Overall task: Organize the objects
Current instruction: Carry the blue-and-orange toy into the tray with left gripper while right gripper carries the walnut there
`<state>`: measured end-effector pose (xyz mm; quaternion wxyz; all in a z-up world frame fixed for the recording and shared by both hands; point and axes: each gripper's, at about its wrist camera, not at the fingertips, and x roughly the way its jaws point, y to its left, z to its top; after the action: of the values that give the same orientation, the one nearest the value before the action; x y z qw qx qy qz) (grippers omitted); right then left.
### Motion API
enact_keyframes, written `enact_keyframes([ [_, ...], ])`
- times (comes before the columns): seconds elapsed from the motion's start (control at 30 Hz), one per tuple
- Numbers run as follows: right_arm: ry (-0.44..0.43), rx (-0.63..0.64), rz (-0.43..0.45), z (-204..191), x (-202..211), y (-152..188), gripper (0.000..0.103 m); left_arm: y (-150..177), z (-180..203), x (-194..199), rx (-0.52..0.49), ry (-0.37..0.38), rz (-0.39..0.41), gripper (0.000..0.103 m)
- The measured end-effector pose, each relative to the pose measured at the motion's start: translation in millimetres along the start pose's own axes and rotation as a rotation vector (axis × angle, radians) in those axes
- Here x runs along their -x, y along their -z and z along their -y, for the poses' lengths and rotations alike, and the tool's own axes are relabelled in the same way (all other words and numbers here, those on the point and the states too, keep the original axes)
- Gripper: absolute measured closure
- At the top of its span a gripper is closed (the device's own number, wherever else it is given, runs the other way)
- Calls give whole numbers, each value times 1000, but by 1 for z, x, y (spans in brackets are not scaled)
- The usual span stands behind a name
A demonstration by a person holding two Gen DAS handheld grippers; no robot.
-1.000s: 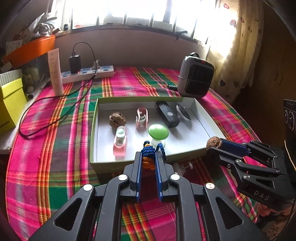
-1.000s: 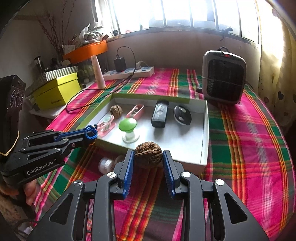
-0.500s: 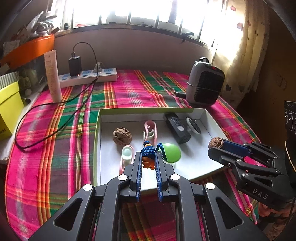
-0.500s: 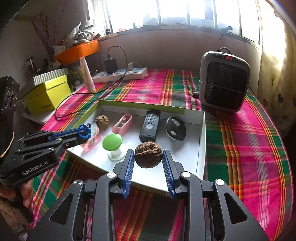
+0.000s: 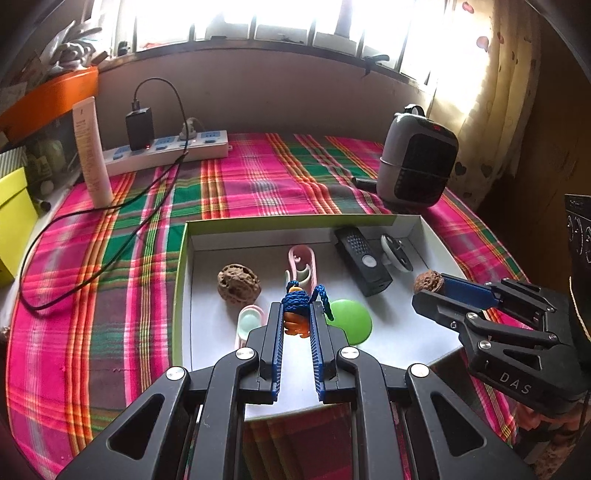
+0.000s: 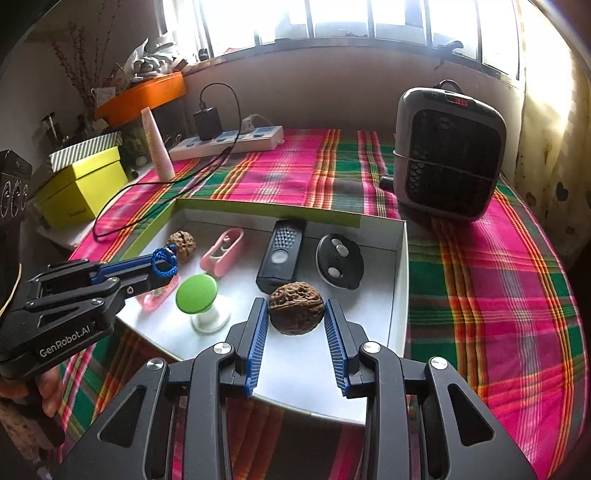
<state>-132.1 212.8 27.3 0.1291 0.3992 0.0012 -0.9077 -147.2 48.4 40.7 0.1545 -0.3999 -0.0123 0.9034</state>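
Your left wrist camera looks forward and down along the left tool (image 5: 297,317), close over the near edge of the white tray (image 5: 258,242), facing the window. Your right wrist camera does the same along the right tool (image 6: 295,314). Both share the tray, the plaid-covered counter (image 6: 480,295), the heater (image 5: 417,162), and each other's tool.

Bright daylight pours through a barred window (image 6: 332,18) along the top of the frame, above a plain grey-brown wall (image 6: 314,85). A pale curtain (image 5: 491,92) with small hearts hangs at the upper right. The counter (image 6: 498,288) wears a pink and green plaid cloth. An orange shelf (image 6: 144,94) sits at upper left.
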Motion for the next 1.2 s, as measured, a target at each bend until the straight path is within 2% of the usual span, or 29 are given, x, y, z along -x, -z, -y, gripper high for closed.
enact_keyframes([
  [0.57, 23, 18, -40, 2, -23, -4, 70, -1, 1, -26, -20, -32, -42, 91],
  [1.2, 60, 47, -36, 0, -30, -6, 70, -2, 2, -31, -34, -74, -21, 90],
])
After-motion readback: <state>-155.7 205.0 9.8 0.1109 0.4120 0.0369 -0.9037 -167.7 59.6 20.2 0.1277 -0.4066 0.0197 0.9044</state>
